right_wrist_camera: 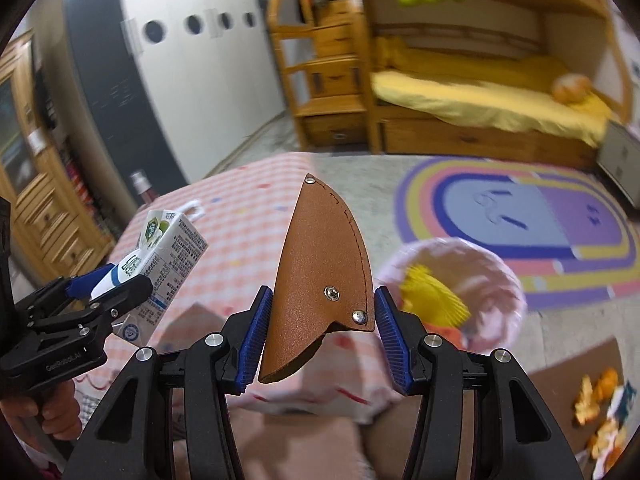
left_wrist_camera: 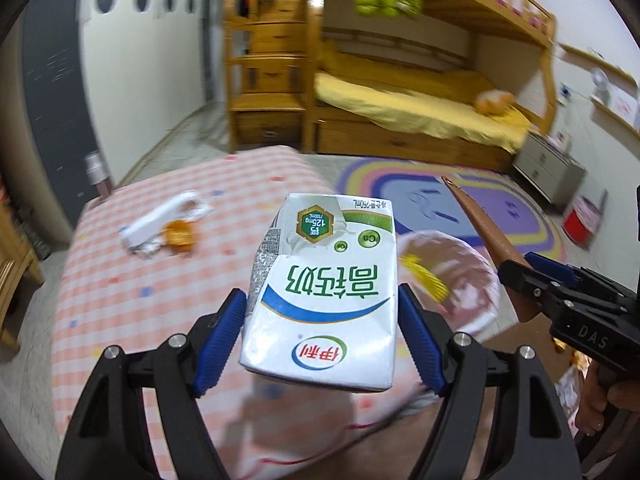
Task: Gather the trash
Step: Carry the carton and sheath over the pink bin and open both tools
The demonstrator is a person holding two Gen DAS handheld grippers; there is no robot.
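Below, a pink checked surface point(left_wrist_camera: 132, 280) carries a white wrapper point(left_wrist_camera: 160, 220) and orange peel point(left_wrist_camera: 180, 236). The left claw point(left_wrist_camera: 320, 340) clamps a white milk carton point(left_wrist_camera: 324, 292) aloft; the right claw point(right_wrist_camera: 320, 332) grips a brown leather sheath point(right_wrist_camera: 320, 276).

The left gripper point(left_wrist_camera: 322, 344) is clamping a milk carton point(left_wrist_camera: 324, 292) above the checked cloth point(left_wrist_camera: 160, 280); right of the carton, the right gripper point(left_wrist_camera: 532, 288) is pinching a brown sheath point(left_wrist_camera: 490, 240).
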